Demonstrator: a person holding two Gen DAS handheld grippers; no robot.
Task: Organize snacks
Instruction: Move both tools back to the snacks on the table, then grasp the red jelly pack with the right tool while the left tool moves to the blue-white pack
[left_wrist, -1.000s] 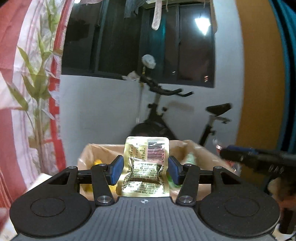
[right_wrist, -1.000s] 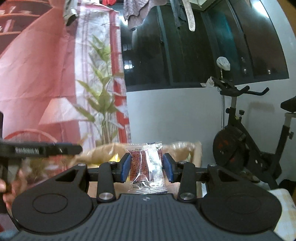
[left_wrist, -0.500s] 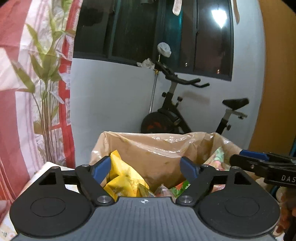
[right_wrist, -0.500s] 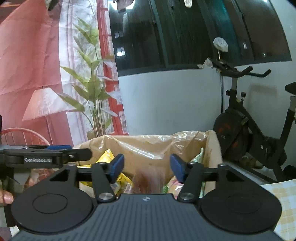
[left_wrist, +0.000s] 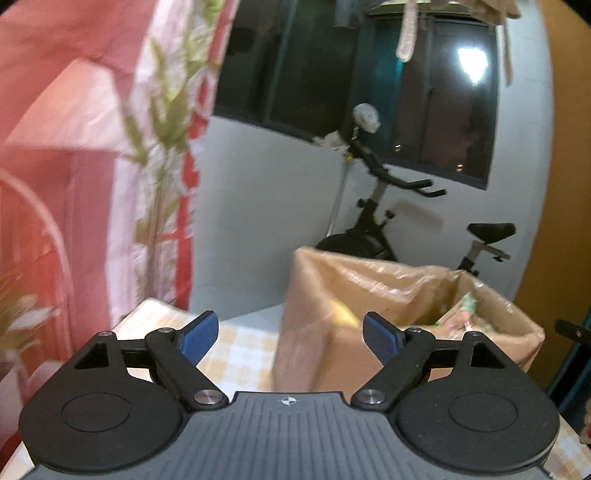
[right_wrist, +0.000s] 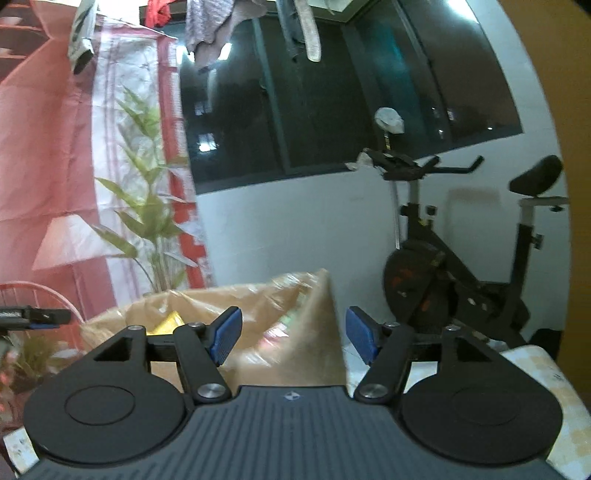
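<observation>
Left gripper (left_wrist: 290, 338): jaws wide apart, nothing between them; they have just been opening. Aimed past the left outer wall of the box.
Right gripper (right_wrist: 293, 339): jaws apart and empty, also just been opening, less wide than the left. The box's right corner shows in the gap behind them.
Box (left_wrist: 491, 310): brown cardboard, lined with crinkled plastic film, open top, standing on the worktop (left_wrist: 240, 343) with its checked yellow-and-white cloth.
Snacks (left_wrist: 463, 310): lying inside the box; green and pink wrappers against the far right wall, a yellow packet (left_wrist: 343, 314) nearer the left wall. Blurred, so no count possible.
Step, as judged: both jaws empty beside a box holding packets, so the drop looks done; next would be going for more snacks, none of which show outside the box in either view.
Risk, knocking: both grippers sit close to the box walls; a sideways swing could clip a corner and shove or tip the light box.
Risk, liner: the loose film stands above the rim; an open jaw passing low could snag it and drag packets out.
Risk, collision: the left gripper's tip shows at the left edge of the right wrist view (right_wrist: 35, 317), near enough that crossing paths could bump.
Background: exercise bike (right_wrist: 443, 266) against the white wall, well apart from the work.
</observation>
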